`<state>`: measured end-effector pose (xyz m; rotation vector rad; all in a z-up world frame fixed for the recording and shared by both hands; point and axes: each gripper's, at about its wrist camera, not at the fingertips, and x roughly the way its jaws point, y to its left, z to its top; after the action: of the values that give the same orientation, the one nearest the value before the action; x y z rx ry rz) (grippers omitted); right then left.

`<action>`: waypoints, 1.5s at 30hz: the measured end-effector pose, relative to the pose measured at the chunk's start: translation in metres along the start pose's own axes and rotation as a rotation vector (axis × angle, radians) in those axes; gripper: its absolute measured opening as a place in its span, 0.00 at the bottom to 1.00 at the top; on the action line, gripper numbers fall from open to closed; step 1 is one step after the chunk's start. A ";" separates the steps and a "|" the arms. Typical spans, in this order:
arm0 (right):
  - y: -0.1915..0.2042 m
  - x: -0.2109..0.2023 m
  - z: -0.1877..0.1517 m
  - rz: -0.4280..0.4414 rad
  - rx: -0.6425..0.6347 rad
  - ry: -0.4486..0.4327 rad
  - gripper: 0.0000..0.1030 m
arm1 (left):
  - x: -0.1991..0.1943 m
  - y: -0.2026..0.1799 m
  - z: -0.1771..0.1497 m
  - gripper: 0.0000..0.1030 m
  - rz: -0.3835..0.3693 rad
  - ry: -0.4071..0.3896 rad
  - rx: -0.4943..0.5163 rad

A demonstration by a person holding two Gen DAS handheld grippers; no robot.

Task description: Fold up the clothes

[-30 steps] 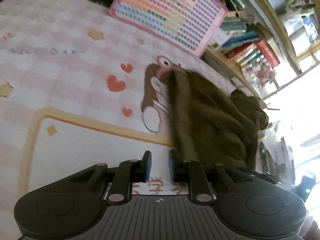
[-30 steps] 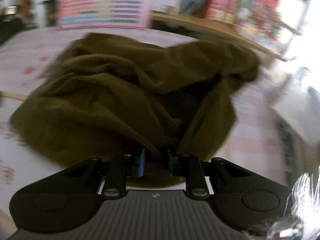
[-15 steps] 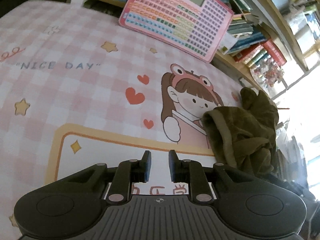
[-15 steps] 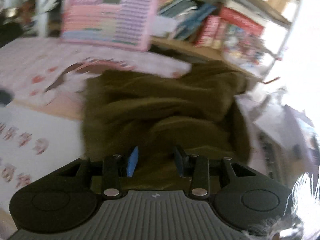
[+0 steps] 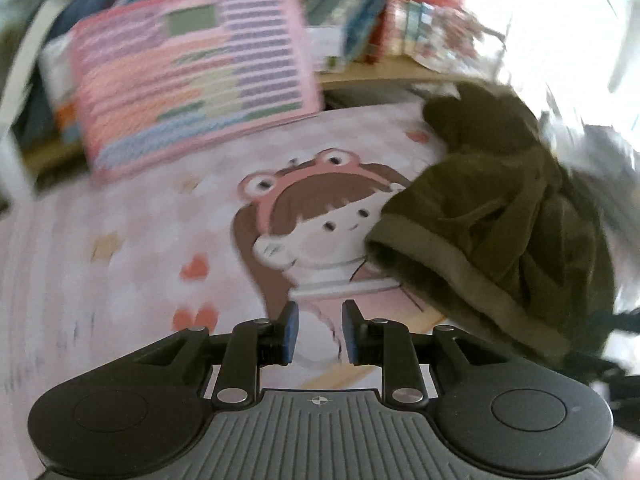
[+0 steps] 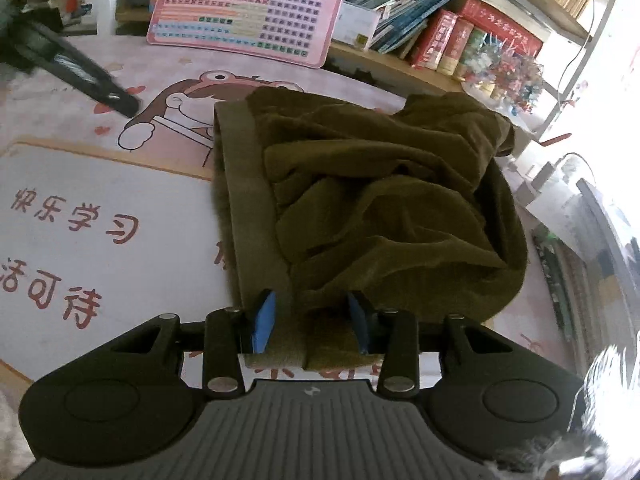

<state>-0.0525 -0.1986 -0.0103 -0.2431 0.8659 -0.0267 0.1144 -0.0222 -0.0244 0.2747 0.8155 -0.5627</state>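
olive garment [image 6: 380,200] is bunched on the pink mat [image 6: 100,200], filling 12 o'clock. right gripper [image 6: 312,320] is spread around its near edge; left gripper [image 5: 318,330] is parted with nothing between, garment at 2 o'clock.

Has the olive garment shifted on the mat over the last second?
Yes. In the right wrist view the olive garment has slid right, uncovering the cartoon girl printed on the mat; it now lies bunched between the open right gripper jaws.
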 end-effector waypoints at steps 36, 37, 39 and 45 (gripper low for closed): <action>0.041 0.010 -0.028 -0.404 0.068 0.035 0.13 | 0.042 -0.085 0.004 0.17 -0.074 -0.134 0.596; 0.041 0.012 -0.027 -0.406 0.053 0.039 0.13 | 0.043 -0.084 0.005 0.15 -0.073 -0.127 0.589; 0.040 0.015 -0.026 -0.402 0.029 0.049 0.12 | 0.041 -0.081 0.006 0.11 -0.073 -0.119 0.568; 0.032 -0.017 -0.010 -0.334 0.022 0.018 0.06 | -0.003 -0.053 0.012 0.07 -0.081 -0.174 0.494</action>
<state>-0.0736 -0.1675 -0.0104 -0.3650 0.8352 -0.3499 0.0901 -0.0698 -0.0148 0.6380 0.5107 -0.8504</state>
